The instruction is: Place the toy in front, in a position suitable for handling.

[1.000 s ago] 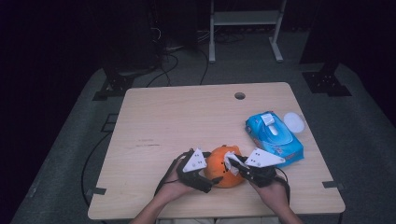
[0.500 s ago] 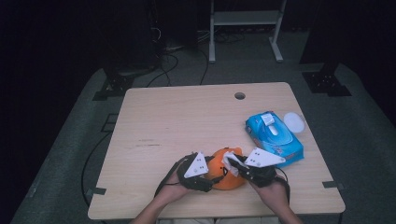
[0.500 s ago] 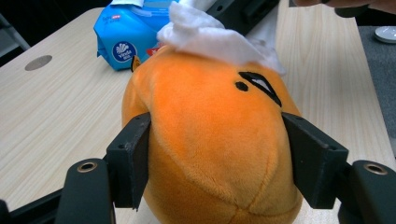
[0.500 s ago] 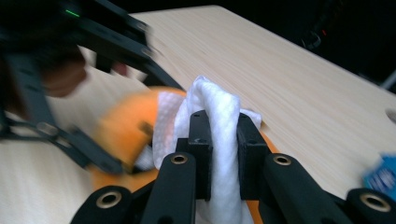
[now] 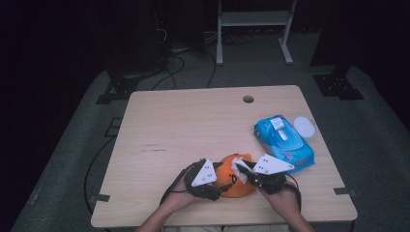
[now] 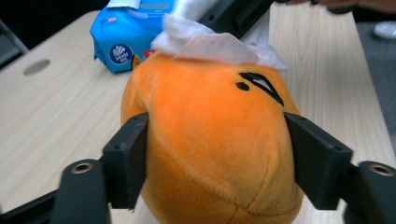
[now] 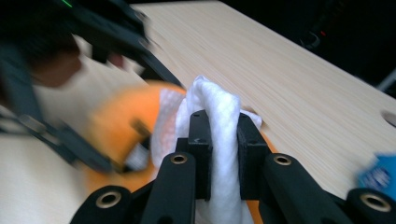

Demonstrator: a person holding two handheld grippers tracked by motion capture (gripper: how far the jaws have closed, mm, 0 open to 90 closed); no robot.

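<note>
At 6 o'clock on the table [image 5: 159, 121], the left gripper [image 6: 215, 154] clamps the orange plush toy [image 6: 210, 154] steady; its jaws have just been closing, while the right gripper [image 7: 219, 140] pinches a white wipe [image 7: 217, 121] against the toy for wiping.

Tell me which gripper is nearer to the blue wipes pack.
Right. The right gripper, pinching a white wipe against the orange plush toy, sits just beside the blue wipes pack. The left gripper grips the toy's far side.
</note>
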